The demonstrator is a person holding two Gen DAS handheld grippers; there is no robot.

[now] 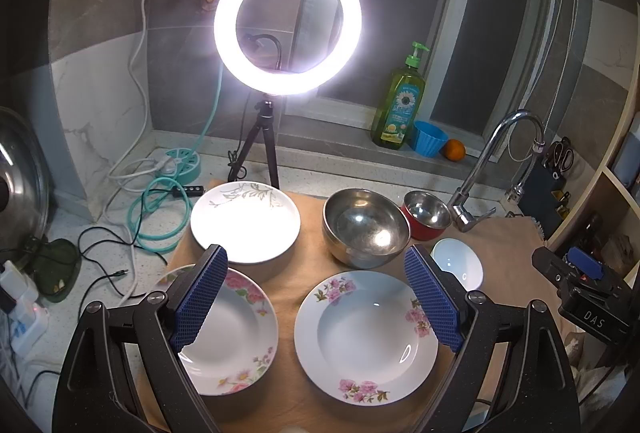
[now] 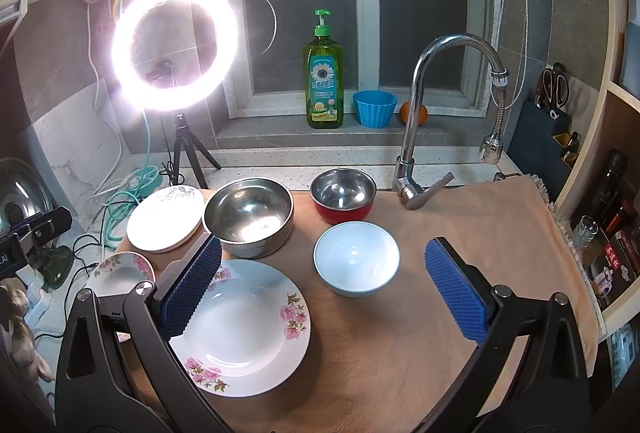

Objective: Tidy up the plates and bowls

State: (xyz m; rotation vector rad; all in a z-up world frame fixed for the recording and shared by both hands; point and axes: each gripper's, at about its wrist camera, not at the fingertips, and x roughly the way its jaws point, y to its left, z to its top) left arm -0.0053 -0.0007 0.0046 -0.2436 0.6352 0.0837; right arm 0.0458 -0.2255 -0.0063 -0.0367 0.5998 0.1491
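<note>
Tan cloth carries all crockery. Three plates: leaf-pattern plate rear left, two pink-flower plates front. Steel bowl, red bowl, white bowl single, unstacked. Left gripper and right gripper spread wide, empty, above cloth.

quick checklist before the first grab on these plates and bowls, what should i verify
1. Left gripper open and empty: ok, fingers wide apart with nothing between.
2. Right gripper open and empty: ok.
3. Dishes sitting separate on the tan mat, none stacked yet: ok for the three plates and three bowls.
4. Pink-flower plate unobstructed from above: ok.
5. White bowl upright and empty: ok.
6. Faucet clear of the red bowl: cannot tell; its base stands close beside the bowl.
</note>
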